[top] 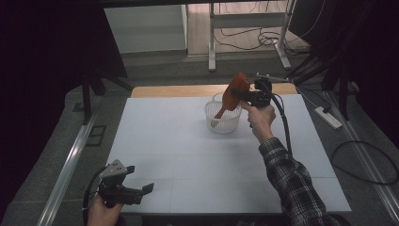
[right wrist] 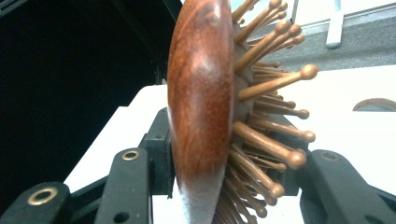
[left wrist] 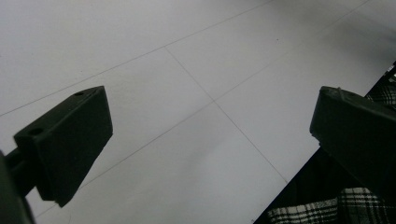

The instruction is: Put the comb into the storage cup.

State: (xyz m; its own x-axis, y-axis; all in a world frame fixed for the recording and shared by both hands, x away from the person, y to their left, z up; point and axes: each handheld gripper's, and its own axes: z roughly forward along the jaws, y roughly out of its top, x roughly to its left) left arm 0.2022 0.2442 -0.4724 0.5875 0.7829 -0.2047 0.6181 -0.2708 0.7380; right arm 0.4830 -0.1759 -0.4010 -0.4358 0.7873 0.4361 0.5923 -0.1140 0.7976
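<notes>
You are gripping the wooden hairbrush (top: 234, 92) by its head in your right gripper (top: 246, 94), holding it tilted over the white basket (top: 223, 120) at one o'clock, handle dipping inside; next, lower and release gently. Your left gripper (top: 141, 192) is idling open at seven o'clock

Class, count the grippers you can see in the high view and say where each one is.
2. The left gripper hangs open over the table's near left corner. The right gripper is raised above the white basket, shut on a wooden hairbrush.
</notes>
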